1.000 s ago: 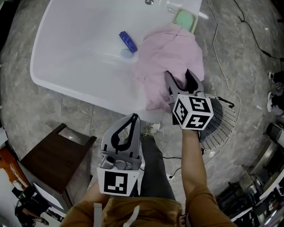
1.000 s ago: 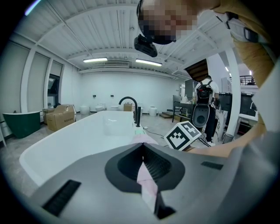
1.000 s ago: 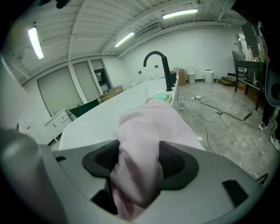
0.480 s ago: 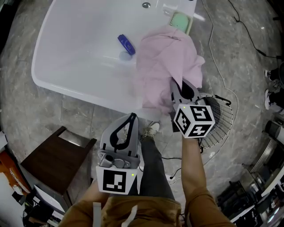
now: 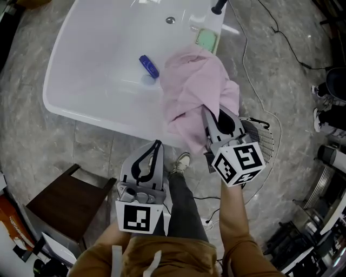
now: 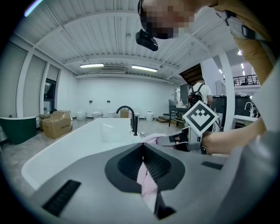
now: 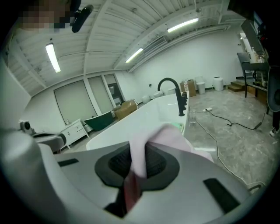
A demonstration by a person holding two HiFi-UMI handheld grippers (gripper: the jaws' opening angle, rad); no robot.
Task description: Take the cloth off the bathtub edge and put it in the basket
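Note:
A pink cloth (image 5: 194, 89) hangs over the near right rim of the white bathtub (image 5: 81, 113). My right gripper (image 5: 216, 114) is at the cloth's lower right part and is shut on a fold of it. In the right gripper view the pink fabric (image 7: 162, 133) runs out from between the pads of the right gripper (image 7: 138, 158). A wire basket (image 5: 262, 142) stands on the floor just right of that gripper. My left gripper (image 5: 156, 145) hovers below the tub rim, left of the cloth, shut and holding nothing. Past the closed left gripper (image 6: 142, 153), the cloth (image 6: 154, 139) shows in the left gripper view.
A blue object (image 5: 148, 66) lies inside the tub. A green soap dish (image 5: 206, 38) and a black tap (image 5: 219, 6) sit at the tub's far right end. A dark wooden stool (image 5: 67, 197) stands at the lower left. Cables (image 5: 254, 59) run across the grey stone floor.
The right gripper's jaws stood open around the cloth's edge and have since closed on it. The cloth is bunched up at the grip. The left gripper has hardly moved.

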